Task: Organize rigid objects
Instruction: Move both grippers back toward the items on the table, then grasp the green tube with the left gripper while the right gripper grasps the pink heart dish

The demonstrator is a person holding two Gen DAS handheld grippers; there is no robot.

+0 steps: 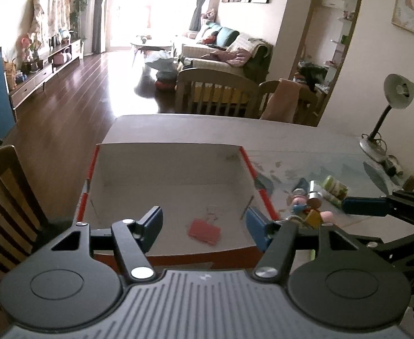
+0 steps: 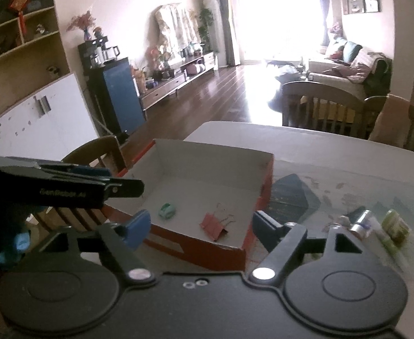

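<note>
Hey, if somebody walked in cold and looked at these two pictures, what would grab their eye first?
Probably the red-sided cardboard box at the table's edge, nearly bare inside apart from a red binder clip and a small green item. Next, the little pile of odds and ends on the table right of the box. Both the left gripper and the right gripper hang open with nothing in them.

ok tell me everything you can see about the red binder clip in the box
The red binder clip is a small folded clip with a flat salmon-red body, seemingly painted metal, and two thin wire handles splayed toward the far side. It lies on its side on the white floor of the open red-sided box, near the front right corner, apart from the green item to its left. Neither gripper touches it; both are open and empty.
</note>
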